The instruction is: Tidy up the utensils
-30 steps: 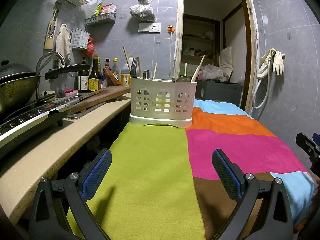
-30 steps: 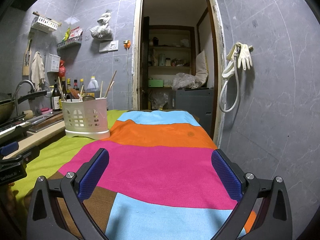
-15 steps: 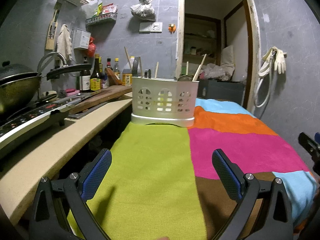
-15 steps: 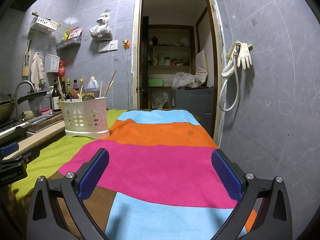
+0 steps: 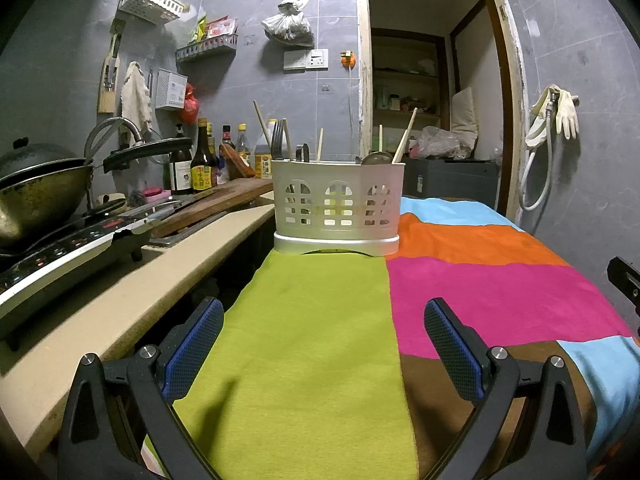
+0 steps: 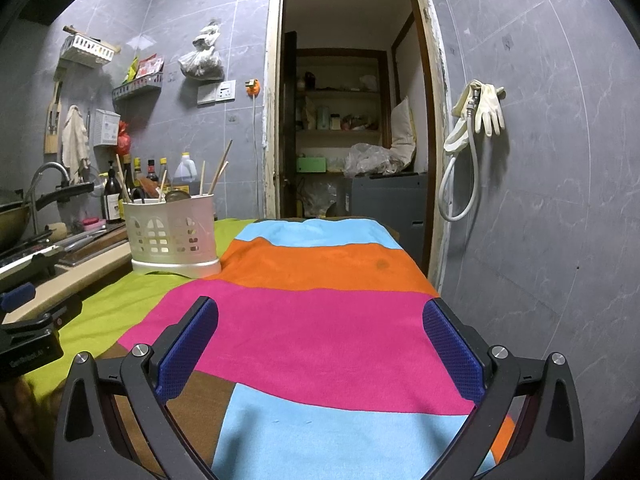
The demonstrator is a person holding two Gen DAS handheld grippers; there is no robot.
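Right now neither tool has anything in it: the left gripper (image 5: 323,344) hangs low over the green strip of the striped multicolour cloth (image 5: 480,304) w/ its blue-padded fingers (image 5: 192,350) spread wide apart, and the right gripper (image 6: 320,344) sits over the pink and light-blue bands, fingers equally wide, nothing between them

Task's thing = the white perforated plastic utensil caddy (image 5: 337,208), standing upright at the far end of the cloth, straddling the green/orange seam, just beside the beige countertop edge (image 5: 132,292). It already holds wooden chopsticks (image 5: 405,136), a dark metal fork (image 5: 277,140) and what looks like a spoon bowl (image 5: 376,157), all poking up above the rim. From the right wrist view the caddy (image 6: 172,236) is off to the left, well apart from that gripper

No loose utensils show on the cloth in either view, so I'd judge this as a pause btwn steps, either the very start or the very end; can't tell which. If more sorting is wanted, next move prob calls for the left gripper to go fwd to the caddy, come in above the rim, and pinch one handle near its top w/o tipping the light plastic holder
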